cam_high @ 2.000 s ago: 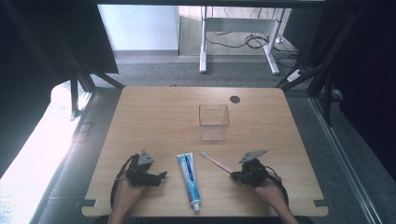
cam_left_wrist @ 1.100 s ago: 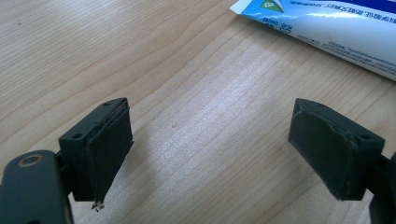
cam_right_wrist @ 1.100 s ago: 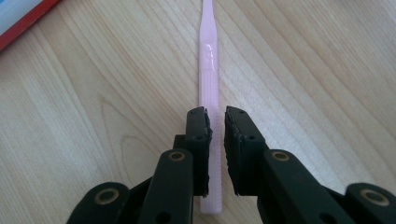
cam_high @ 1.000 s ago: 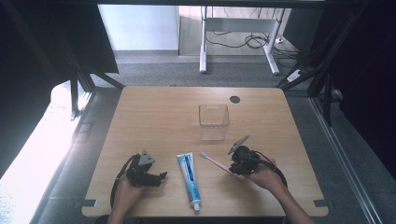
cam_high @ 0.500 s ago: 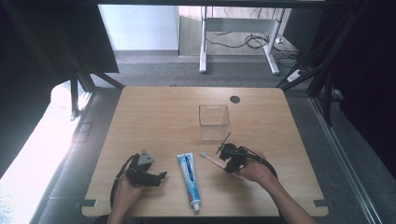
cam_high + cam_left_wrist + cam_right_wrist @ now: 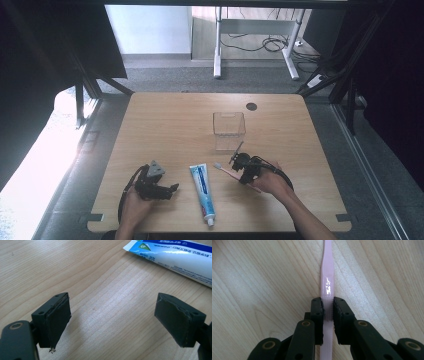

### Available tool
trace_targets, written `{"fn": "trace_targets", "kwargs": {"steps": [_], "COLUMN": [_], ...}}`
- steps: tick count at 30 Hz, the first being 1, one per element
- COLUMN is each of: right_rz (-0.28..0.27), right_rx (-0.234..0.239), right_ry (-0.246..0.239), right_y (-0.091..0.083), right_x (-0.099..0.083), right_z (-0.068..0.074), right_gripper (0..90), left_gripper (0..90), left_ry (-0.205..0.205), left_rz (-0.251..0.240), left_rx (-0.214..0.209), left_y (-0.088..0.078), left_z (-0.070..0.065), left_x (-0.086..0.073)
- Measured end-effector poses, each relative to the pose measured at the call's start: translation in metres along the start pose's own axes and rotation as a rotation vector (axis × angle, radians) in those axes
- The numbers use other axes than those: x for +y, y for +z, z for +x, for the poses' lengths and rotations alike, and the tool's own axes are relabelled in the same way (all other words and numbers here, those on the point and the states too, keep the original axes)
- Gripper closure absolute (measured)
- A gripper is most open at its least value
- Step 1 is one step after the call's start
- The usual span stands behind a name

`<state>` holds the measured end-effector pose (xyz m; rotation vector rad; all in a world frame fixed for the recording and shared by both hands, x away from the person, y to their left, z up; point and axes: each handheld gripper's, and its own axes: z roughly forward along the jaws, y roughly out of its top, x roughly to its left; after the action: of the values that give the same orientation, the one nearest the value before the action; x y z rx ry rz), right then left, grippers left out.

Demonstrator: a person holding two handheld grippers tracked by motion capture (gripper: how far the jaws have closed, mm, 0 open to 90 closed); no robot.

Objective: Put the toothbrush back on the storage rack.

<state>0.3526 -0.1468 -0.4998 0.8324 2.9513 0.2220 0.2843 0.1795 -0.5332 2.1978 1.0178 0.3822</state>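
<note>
Over the last two seconds the right gripper (image 6: 240, 167) has travelled from its resting place near the table's front right toward the middle, and its two black jaws have now pinched together on the handle of the slim pale pink plastic toothbrush (image 6: 326, 277), which lies flat on the light wooden table (image 6: 170, 125); in the right gripper view the handle runs straight up out of the clamped jaws, so the grasp sits on the handle's rear part while the bristle end (image 6: 218, 165) points away toward the toothpaste. Across the earlier high views the brush has kept the same place, between the white and blue toothpaste tube (image 6: 202, 189) and the person's right hand (image 6: 270, 182), just in front of the clear square plastic box (image 6: 229, 129), so I judge the grip as only just made and the lift as the step to come, most likely toward that open box. The left gripper (image 6: 156, 186) has stayed where it was near the front left edge, jaws spread wide with nothing between them, and its own view shows bare wood and the flat crimped end of the tube (image 6: 172, 253) beyond. As for writing, the brush handle carries a small embossed mark that glare makes unreadable, and the tube bears lines of fine print and a green and blue emblem, too small and slanted to read
</note>
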Motion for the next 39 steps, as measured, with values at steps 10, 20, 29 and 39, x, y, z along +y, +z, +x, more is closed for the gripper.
{"fn": "trace_targets", "kwargs": {"steps": [10,20,29,39], "right_rz": [-0.057,-0.128,-0.198,-0.269], "right_rx": [0.019,0.044,0.053,0.053], "right_ry": [0.02,0.054,0.085,0.109], "right_y": [-0.01,-0.027,-0.042,-0.058], "right_x": [-0.007,-0.02,-0.029,-0.036], "right_z": [-0.003,-0.007,-0.013,-0.018], "right_gripper": [79.3,79.3,79.3,79.4], "left_gripper": [13.7,13.7,13.7,13.7], "left_ry": [-0.001,-0.001,0.001,0.0], "left_rz": [-0.008,-0.008,-0.011,-0.013], "left_rx": [0.0,-0.001,-0.002,-0.002], "left_y": [0.0,0.0,0.0,0.0], "left_z": [0.0,-0.001,-0.001,-0.001], "left_x": [0.0,0.0,0.001,0.001]}}
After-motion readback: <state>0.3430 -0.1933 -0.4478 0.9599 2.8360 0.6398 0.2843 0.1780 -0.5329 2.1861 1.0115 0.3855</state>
